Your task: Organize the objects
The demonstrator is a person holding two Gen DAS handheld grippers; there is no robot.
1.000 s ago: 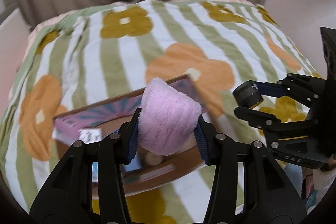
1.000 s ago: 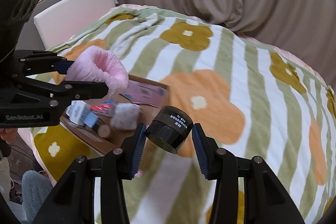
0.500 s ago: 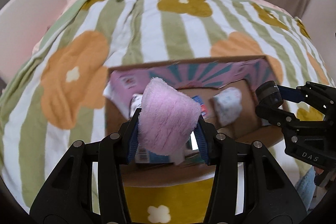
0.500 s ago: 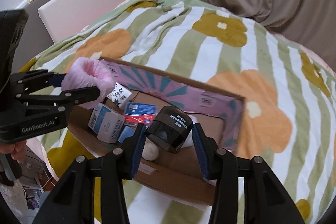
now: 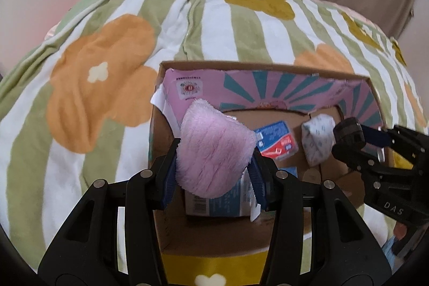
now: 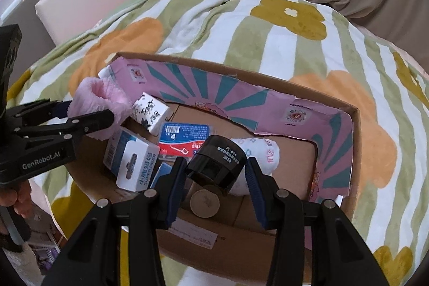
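From the left wrist camera, the left gripper (image 5: 214, 173) has its blue-padded fingers (image 5: 168, 178) clenched on a fluffy pink plush cloth (image 5: 214, 152), which bulges up out of the grip. It hangs over the left end of an open brown cardboard box (image 5: 156, 130) whose inner walls are printed pink with teal rays. The box sits on a green-and-white striped blanket with orange flowers (image 5: 107, 71) spread over a bed. Inside the box, behind the cloth, lie a blue-and-red flat packet (image 5: 276, 141) and a white patterned tissue pack (image 5: 317, 141); a pale blue carton (image 5: 214, 205) shows just under the cloth. The right gripper (image 5: 348, 138) comes in from the right edge over the box's right part.

From the right wrist camera, the right gripper (image 6: 215, 173) grasps a short black cylindrical jar with white lettering (image 6: 217, 162) between its fingers (image 6: 177, 176), above the box's (image 6: 354, 146) near middle. Below the jar, a round tan disc (image 6: 205, 201) rests on the box floor, with the white tissue pack (image 6: 260, 154) just to the right. To the left lie a white-and-blue carton (image 6: 131, 165), a black-and-white patterned small box (image 6: 151, 111) and the blue-and-red packet (image 6: 185, 138). The left gripper (image 6: 102, 111) reaches in from the left holding the pink cloth (image 6: 99, 101) over the box's left corner.
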